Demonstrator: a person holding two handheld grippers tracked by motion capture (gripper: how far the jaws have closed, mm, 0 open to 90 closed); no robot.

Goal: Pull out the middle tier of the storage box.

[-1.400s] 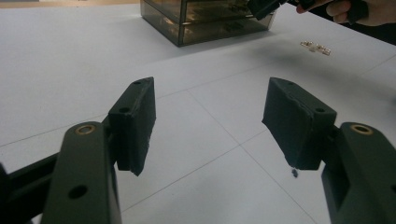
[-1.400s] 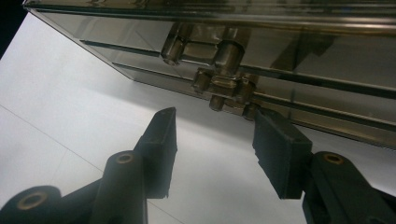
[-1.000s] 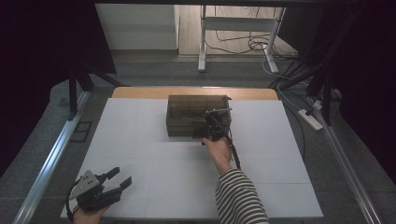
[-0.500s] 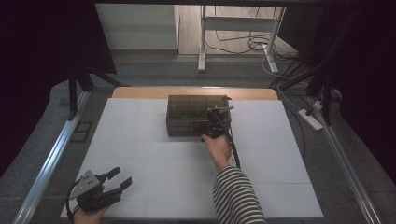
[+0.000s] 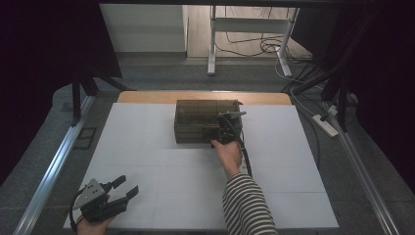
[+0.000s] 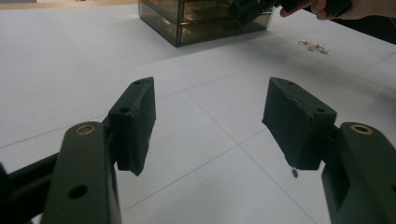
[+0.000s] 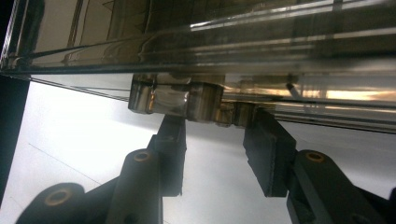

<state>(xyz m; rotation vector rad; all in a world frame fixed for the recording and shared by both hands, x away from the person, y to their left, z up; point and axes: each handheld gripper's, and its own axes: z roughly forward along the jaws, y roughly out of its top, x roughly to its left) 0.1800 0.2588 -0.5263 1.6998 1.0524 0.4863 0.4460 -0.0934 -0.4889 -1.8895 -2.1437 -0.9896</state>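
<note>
right gripper [image 5: 226, 131] nudged forward to smoked drawer box [image 5: 198, 120] | jaws narrow, straddling drawer knob [image 7: 175, 99], unclamped | left gripper [image 5: 125, 190] wide, idle | pull likely next

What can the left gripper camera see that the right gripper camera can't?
Left gripper view: the left gripper, open, a small gold piece on the table, a hand far off. Right gripper view: the right gripper, open, right up at a shiny handle. Both: the smoky clear box and the table.
</note>
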